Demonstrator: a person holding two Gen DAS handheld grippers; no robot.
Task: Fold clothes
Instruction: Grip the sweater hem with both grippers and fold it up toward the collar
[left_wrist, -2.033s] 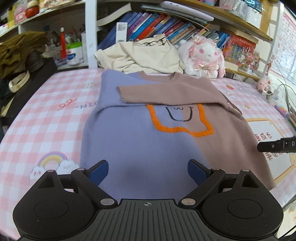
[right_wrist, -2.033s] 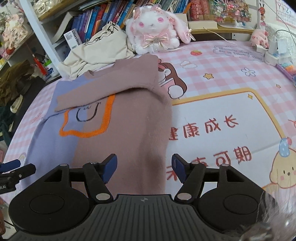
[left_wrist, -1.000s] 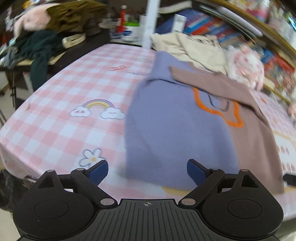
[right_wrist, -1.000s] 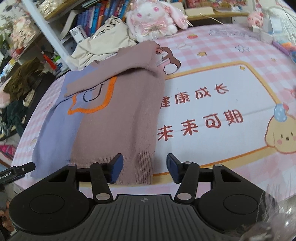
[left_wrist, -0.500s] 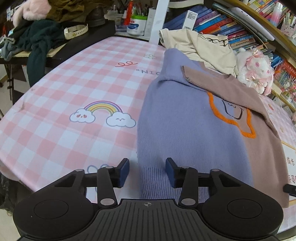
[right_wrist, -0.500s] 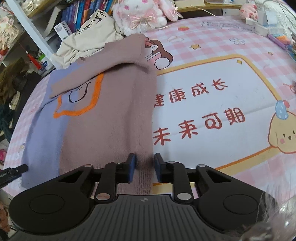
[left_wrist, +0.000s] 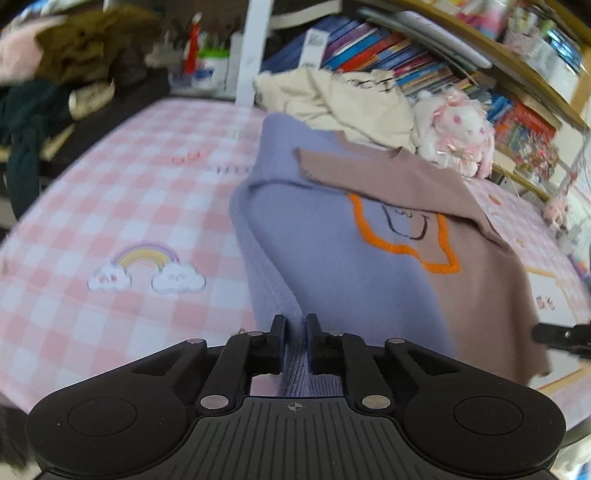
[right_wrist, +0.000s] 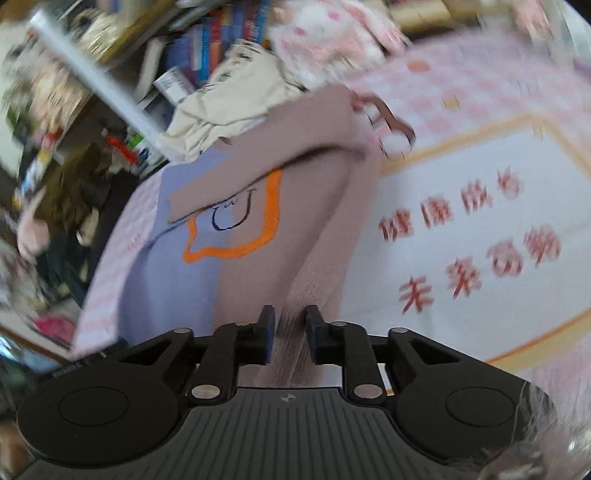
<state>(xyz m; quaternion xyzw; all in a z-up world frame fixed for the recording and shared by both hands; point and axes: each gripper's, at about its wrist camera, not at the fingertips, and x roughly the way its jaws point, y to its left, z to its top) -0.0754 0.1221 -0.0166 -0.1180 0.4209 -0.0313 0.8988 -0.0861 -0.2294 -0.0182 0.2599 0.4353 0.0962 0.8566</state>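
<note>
A sweater (left_wrist: 351, 258), half lilac-blue and half mauve-brown with an orange outline design, lies on the pink checked table cover, one brown sleeve folded across its chest. My left gripper (left_wrist: 294, 325) is shut on the sweater's blue hem corner, which rises in a ridge between the fingers. My right gripper (right_wrist: 289, 317) is shut on the sweater's (right_wrist: 258, 236) brown hem corner, lifted off the cover. The right gripper's tip (left_wrist: 561, 336) shows at the right edge of the left wrist view.
A cream garment (left_wrist: 332, 99) and a white plush rabbit (left_wrist: 454, 129) lie beyond the sweater's collar. Shelves of books (left_wrist: 369, 48) stand behind. Dark clothes (left_wrist: 33, 110) are piled at the far left. The printed panel with red characters (right_wrist: 465, 236) lies right of the sweater.
Both grippers have closed fully on the sweater's bottom hem corners and begun lifting them. The right wrist view has tilted and blurred with motion.
</note>
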